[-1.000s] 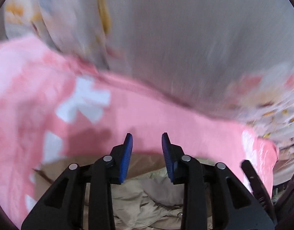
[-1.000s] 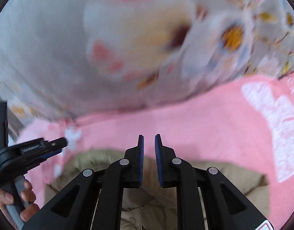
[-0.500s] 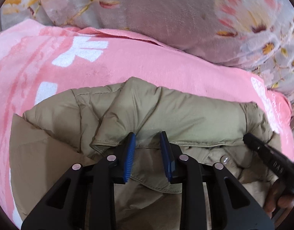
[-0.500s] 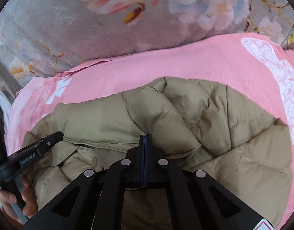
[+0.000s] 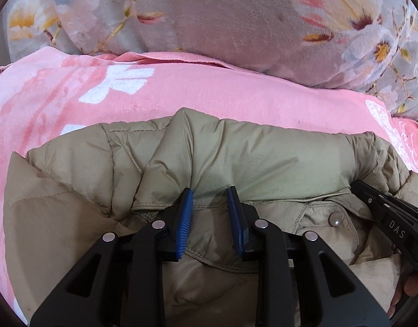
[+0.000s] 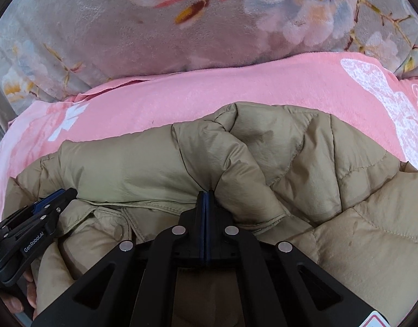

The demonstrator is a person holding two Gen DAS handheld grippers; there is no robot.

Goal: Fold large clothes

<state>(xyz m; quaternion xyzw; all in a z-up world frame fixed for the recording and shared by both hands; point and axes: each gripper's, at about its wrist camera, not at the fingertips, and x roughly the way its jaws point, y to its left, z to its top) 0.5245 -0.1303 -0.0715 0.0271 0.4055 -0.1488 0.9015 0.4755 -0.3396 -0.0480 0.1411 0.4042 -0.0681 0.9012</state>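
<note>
A tan puffer jacket (image 5: pixel 263 158) lies crumpled on a pink blanket (image 5: pixel 209 87), collar side toward me. My left gripper (image 5: pixel 210 207) stands open low over the collar hem, its blue pads apart with the flat seam showing between them. My right gripper (image 6: pixel 206 194) is shut, its tips against a puffy fold of the jacket (image 6: pixel 127 169); no cloth shows between the pads. Each gripper also appears in the other's view: the right one (image 5: pixel 357 186) at the right edge, the left one (image 6: pixel 68 193) at the left, both resting on the jacket.
A grey plush blanket with a flower print (image 5: pixel 222 13) bulges up behind the pink blanket (image 6: pixel 209 92). A metal snap button (image 5: pixel 334 221) sits on the jacket's front placket. A person's fingers (image 6: pixel 15 302) hold the left gripper's handle.
Both grippers have come down from a blurred view of the blankets onto the jacket. The right jaws have closed fully. Over the last half second both views barely shifted.
</note>
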